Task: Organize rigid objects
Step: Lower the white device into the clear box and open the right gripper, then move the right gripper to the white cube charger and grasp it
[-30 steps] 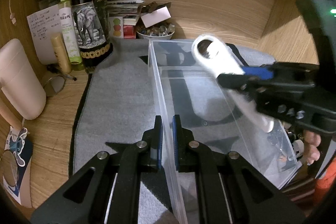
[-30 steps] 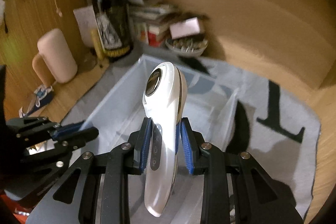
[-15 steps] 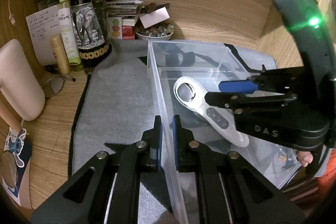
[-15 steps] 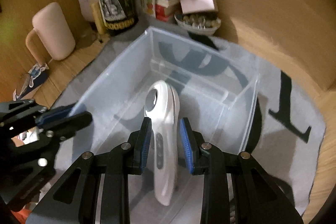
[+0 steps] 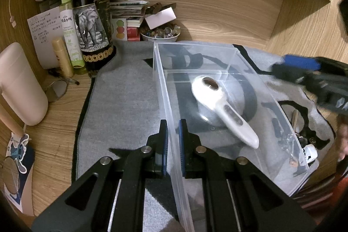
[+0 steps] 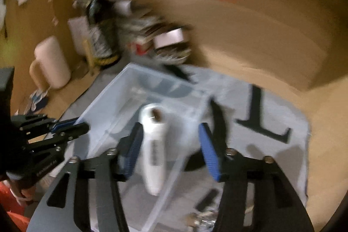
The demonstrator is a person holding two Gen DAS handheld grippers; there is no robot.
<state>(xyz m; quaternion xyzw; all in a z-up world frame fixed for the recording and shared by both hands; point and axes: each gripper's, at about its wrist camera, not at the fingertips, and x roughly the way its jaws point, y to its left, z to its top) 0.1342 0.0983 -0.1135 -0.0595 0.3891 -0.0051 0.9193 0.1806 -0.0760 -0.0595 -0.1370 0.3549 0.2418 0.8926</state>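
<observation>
Left tongs point(image 5: 171, 145): clenched on the near left wall of the clear bin point(image 5: 233, 51), one pad on each face, steadying it.
Right tongs point(image 6: 171, 153): released, blue pads spread wide and touching nothing; the right-wrist picture is motion-blurred.
White handheld device point(image 5: 221, 105): lying inside the bin on its floor, round head toward the far divider, handle pointing near-right, clear of both tongs.
Small items point(image 5: 304, 145): lying on the grey mat point(image 5: 121, 101) just outside the bin's right wall; too small to name.
Step in hand, my judgement: placement done; I should lift the right tongs straight up and clear of the rim, then go for the next item.
Care: hold the left grip firm so the light bin does not slide.
Far table: wine bottle point(image 5: 91, 14) and bowl of trinkets point(image 5: 161, 33), well apart from the work.
</observation>
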